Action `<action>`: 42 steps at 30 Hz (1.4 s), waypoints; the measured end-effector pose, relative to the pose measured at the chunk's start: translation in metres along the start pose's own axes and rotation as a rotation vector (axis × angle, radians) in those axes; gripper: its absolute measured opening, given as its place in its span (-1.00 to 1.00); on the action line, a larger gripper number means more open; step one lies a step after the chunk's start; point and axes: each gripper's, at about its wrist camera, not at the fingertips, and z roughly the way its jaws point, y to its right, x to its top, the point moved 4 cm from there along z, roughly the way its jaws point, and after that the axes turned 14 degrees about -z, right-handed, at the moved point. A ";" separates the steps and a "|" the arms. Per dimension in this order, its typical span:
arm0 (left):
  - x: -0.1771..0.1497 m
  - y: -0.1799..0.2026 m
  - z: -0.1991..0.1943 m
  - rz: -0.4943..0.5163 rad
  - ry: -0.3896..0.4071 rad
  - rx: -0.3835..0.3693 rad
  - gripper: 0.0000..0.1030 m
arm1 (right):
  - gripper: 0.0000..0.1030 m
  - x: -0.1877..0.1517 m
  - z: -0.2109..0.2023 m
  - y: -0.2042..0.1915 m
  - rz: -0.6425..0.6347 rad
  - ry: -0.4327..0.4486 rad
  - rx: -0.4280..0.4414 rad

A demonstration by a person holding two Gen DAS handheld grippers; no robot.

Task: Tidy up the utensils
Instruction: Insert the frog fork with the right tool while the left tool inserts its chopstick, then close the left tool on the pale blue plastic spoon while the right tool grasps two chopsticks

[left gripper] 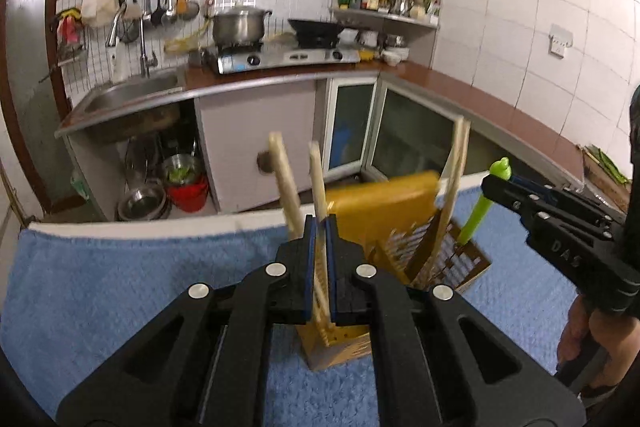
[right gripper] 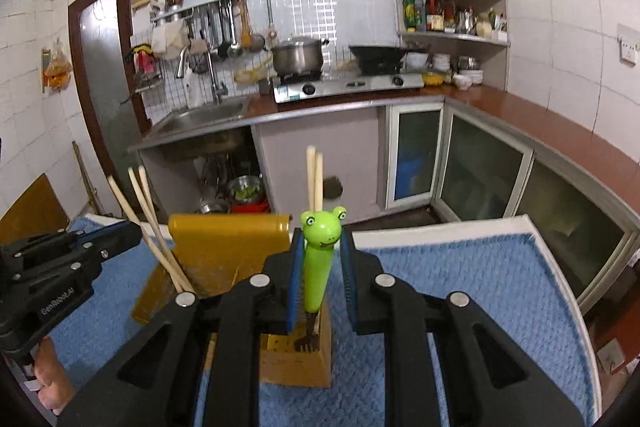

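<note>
A yellow-and-wood utensil holder point(left gripper: 376, 207) point(right gripper: 296, 363) stands on a blue towel point(left gripper: 120, 287). My left gripper point(left gripper: 319, 223) is shut on a pale chopstick point(left gripper: 318, 179) that points up over the holder. A second chopstick point(left gripper: 285, 183) rises just left of the jaws, and I cannot tell if it is gripped. My right gripper point(right gripper: 320, 239) is shut on a green frog-headed fork point(right gripper: 318, 267), tines down just over the holder's front compartment. The left wrist view shows this right gripper point(left gripper: 494, 181) at the right. Another chopstick pair point(left gripper: 456, 167) point(right gripper: 314, 179) leans in the holder.
The towel covers a white-edged table point(right gripper: 440, 227). Beyond it lie the floor, a counter with a sink point(left gripper: 132, 91), a stove with a pot point(left gripper: 238, 23) and glass cabinet doors. A person's hand point(left gripper: 580, 331) point(right gripper: 48, 379) holds each gripper handle.
</note>
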 end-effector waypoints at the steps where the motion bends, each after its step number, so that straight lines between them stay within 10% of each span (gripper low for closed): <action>1: -0.004 -0.002 0.004 -0.003 -0.010 0.003 -0.93 | -0.64 -0.003 0.003 -0.001 0.000 -0.007 0.003; 6: -0.011 -0.010 0.010 -0.040 -0.056 -0.009 -0.91 | -0.50 -0.009 0.006 -0.008 -0.023 -0.032 0.038; 9: -0.012 -0.013 -0.001 -0.069 -0.062 -0.028 -0.42 | -0.03 -0.008 -0.006 -0.010 -0.038 -0.015 0.022; 18: -0.024 -0.030 -0.060 -0.106 0.000 -0.001 0.73 | 0.27 -0.024 -0.064 0.003 0.015 -0.002 -0.030; 42: -0.187 -0.042 -0.040 -0.071 -0.296 0.097 0.84 | 0.36 -0.183 -0.076 -0.007 0.073 -0.169 -0.127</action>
